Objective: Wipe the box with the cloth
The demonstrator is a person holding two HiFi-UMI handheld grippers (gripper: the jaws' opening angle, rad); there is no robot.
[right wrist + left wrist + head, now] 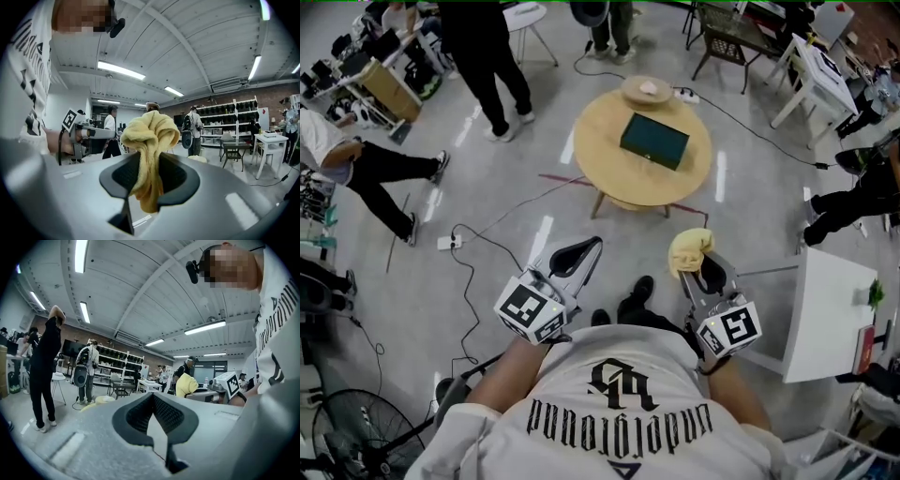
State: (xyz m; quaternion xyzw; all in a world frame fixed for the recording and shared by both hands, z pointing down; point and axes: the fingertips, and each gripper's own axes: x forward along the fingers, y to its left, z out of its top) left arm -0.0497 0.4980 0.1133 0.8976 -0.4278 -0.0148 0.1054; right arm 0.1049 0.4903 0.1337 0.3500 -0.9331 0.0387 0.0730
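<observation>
Right gripper (150, 161) jaws clamped on bunched yellow cloth (151, 133), held out in front of the person; left gripper (153, 395) jaws pressed together, nothing between them; dark green box (653, 140) lies closed on round wooden table (600, 141), well ahead of both grippers; shallow dish (628, 95) at the table's far edge holds a small pale object.

A glossy grey floor (384, 309) carries trailing black cables, a white power strip (450, 243) and, in the middle, a round wooden counter (600, 150) on splayed legs. A white table (830, 309) stands at the right, a dark chair (724, 45) at the far side and a floor fan (352, 431) at lower left. Strip lights (205, 327) run along a white ribbed ceiling (154, 296), and dark shelving (117, 363) lines a brick wall (281, 93)
</observation>
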